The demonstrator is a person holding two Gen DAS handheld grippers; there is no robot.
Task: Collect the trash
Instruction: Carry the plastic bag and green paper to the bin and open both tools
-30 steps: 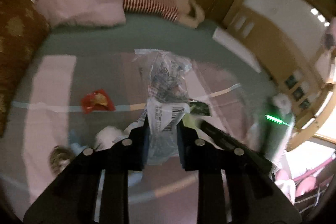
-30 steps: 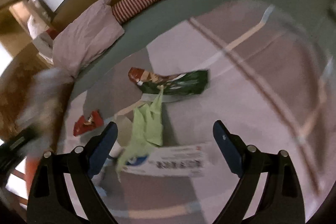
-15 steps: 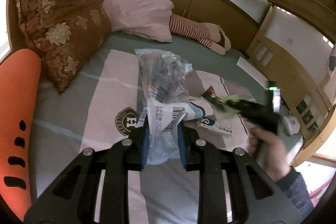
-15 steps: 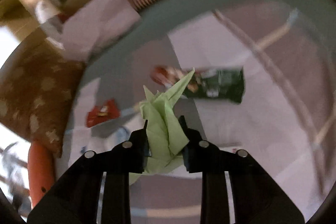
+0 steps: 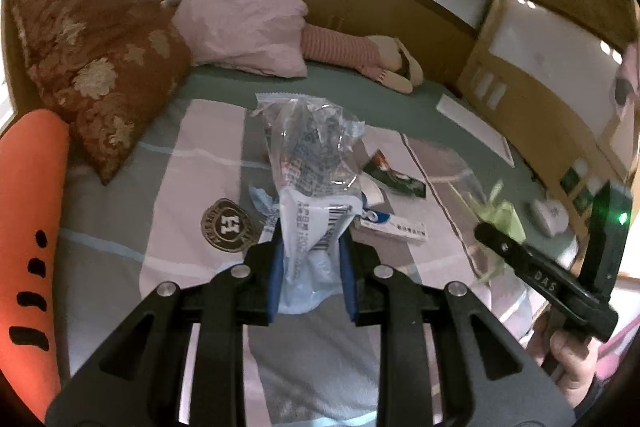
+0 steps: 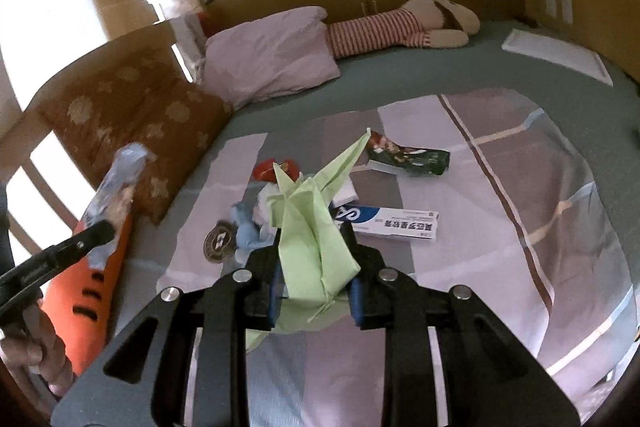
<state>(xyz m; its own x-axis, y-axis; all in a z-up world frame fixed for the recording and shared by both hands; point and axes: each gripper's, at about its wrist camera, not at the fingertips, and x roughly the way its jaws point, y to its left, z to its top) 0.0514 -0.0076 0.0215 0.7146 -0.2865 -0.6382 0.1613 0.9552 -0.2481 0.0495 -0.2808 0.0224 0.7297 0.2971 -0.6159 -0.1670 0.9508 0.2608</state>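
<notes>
- Holding trash in both hands: left gripper [image 5: 310, 269] is clamped on a clear plastic wrapper [image 5: 314, 179] with a barcode, which stands upright ahead of its fingers.
- Right gripper [image 6: 314, 277] is clamped on a folded green paper [image 6: 312, 223], its point reaching forward and up, clear of the bed [image 6: 520, 227].
- Remaining trash lies on the bed ahead of and below both grippers: a white and blue box [image 6: 394, 223], long axis across the right gripper's line; a dark green snack wrapper [image 6: 408, 157] beyond it; a red wrapper [image 6: 268, 169]; crumpled blue and white tissue [image 6: 248, 227].
- Judgement: the box sits nearer the right gripper, just ahead-right of its fingers, but both grippers are full and must unload first.
- Right view shows the red wrapper and tissue plainly; in the left view the held wrapper hides them. No bin appears in either view.
</notes>
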